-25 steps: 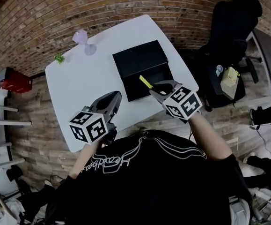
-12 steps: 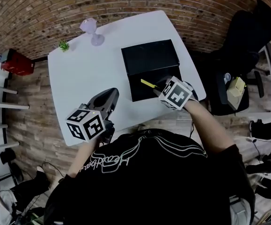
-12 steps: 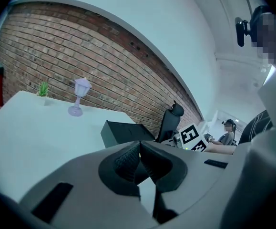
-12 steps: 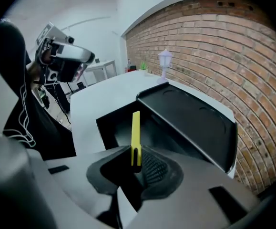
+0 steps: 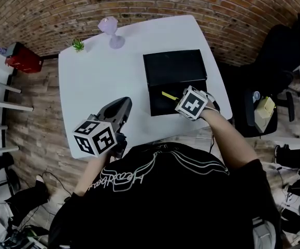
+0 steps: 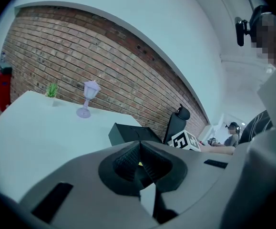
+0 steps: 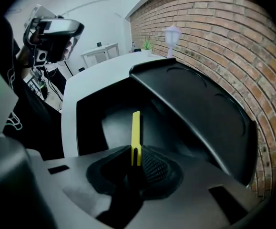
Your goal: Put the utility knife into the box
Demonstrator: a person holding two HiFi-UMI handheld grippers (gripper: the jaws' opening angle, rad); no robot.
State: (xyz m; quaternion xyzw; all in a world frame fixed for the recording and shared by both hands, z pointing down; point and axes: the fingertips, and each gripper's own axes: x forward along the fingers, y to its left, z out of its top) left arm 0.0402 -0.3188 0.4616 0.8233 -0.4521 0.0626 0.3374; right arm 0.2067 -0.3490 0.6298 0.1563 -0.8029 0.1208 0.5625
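Observation:
A black box (image 5: pixel 162 107) lies open on the white table (image 5: pixel 98 82), with its lid (image 5: pixel 174 66) folded back on the far side. My right gripper (image 5: pixel 179 98) is shut on the yellow utility knife (image 5: pixel 169 95) and holds it over the box's open tray. In the right gripper view the knife (image 7: pixel 136 136) sticks out from between the jaws above the box's dark inside (image 7: pixel 110 124), and the lid (image 7: pixel 199 106) rises on the right. My left gripper (image 5: pixel 123 105) hovers over the table's near part, left of the box, shut and holding nothing (image 6: pixel 138 162).
A purple goblet (image 5: pixel 111 31) and a small green plant (image 5: pixel 77 45) stand at the table's far edge. A black office chair (image 5: pixel 282 56) is to the right of the table. A red case (image 5: pixel 23 59) sits on the wooden floor at the left.
My right gripper has carried the knife forward, from the box's near edge to over its open tray. The left gripper has stayed where it was.

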